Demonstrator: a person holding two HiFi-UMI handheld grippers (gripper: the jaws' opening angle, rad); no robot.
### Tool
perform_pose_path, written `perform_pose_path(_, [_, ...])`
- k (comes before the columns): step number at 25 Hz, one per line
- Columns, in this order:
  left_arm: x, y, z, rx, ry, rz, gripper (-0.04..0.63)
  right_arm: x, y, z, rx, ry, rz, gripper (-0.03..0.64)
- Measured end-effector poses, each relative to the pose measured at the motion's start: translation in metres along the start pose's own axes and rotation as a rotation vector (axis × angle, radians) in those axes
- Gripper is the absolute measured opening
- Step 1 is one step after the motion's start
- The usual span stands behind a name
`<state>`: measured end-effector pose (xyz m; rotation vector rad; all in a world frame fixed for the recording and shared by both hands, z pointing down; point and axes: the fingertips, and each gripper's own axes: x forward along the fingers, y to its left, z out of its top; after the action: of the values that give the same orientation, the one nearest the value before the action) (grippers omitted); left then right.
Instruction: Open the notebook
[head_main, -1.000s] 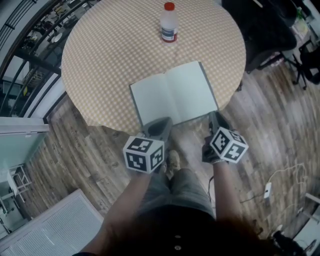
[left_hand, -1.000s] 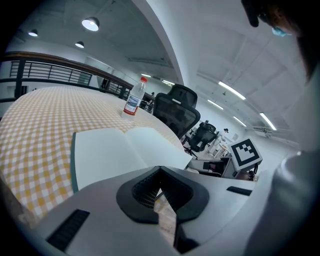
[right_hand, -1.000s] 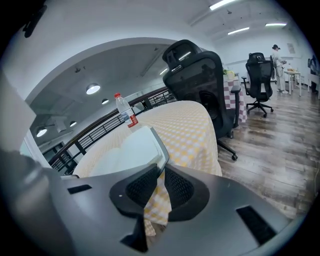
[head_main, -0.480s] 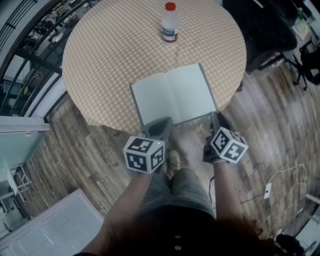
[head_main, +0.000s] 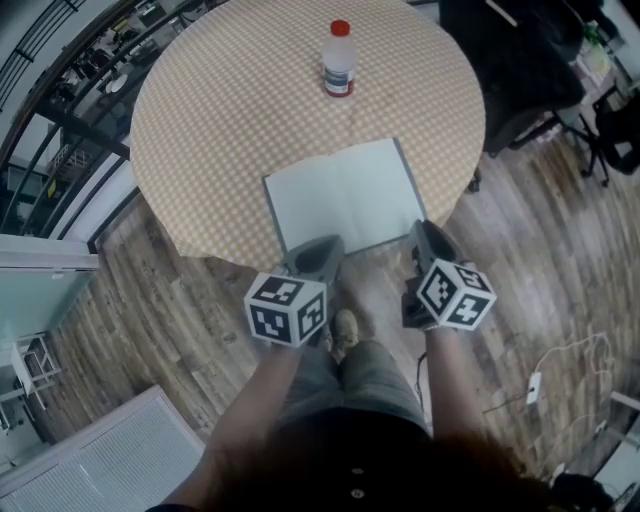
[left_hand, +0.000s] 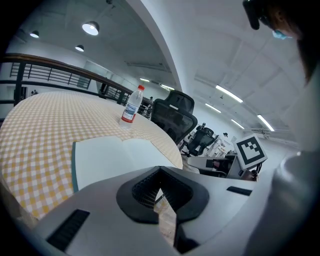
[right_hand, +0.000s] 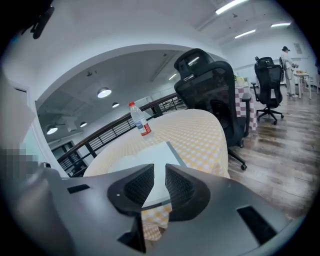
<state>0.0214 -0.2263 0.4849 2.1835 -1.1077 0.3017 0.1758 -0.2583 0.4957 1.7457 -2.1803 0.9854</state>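
The notebook (head_main: 345, 197) lies open and flat on the checkered round table (head_main: 220, 110), blank white pages up, near the table's front edge. My left gripper (head_main: 322, 250) hovers just off the notebook's near edge, left of its middle, and in the left gripper view the jaws meet at their tips with nothing between them. My right gripper (head_main: 425, 232) is by the near right corner. Its jaws stand apart with a narrow gap, and only the notebook (right_hand: 150, 156) and the tablecloth show through it. Neither gripper touches the notebook.
A clear plastic bottle (head_main: 339, 60) with a red cap stands upright beyond the notebook. A black office chair (right_hand: 212, 90) stands past the table's right side. Wooden floor lies below the grippers, with a cable and plug (head_main: 535, 378) at the right.
The right gripper has come slightly up and back from the notebook's near right corner. The left gripper has stayed put. The notebook lies open as before.
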Motion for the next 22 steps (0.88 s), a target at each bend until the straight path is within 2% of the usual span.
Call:
perform_pose_path(6, [-0.017,-0.007,0.016,0.028,-0.041,-0.013,0.009,-0.016,0.04,0.02,-0.065,0.001,0.138,0.071])
perform_pose_path(12, [-0.031,-0.01,0.04,0.073,-0.093,-0.009,0.009,-0.026,0.087,0.036,-0.138,-0.024,0.262,0.034])
perform_pose_path(16, [-0.039,-0.018,0.056,0.071,-0.132,-0.023,0.009,-0.044,0.112,0.057,-0.193,-0.092,0.294,0.016])
perform_pose_path(22, [-0.052,-0.029,0.075,0.109,-0.189,-0.047,0.009,-0.062,0.134,0.078,-0.267,-0.162,0.321,0.011])
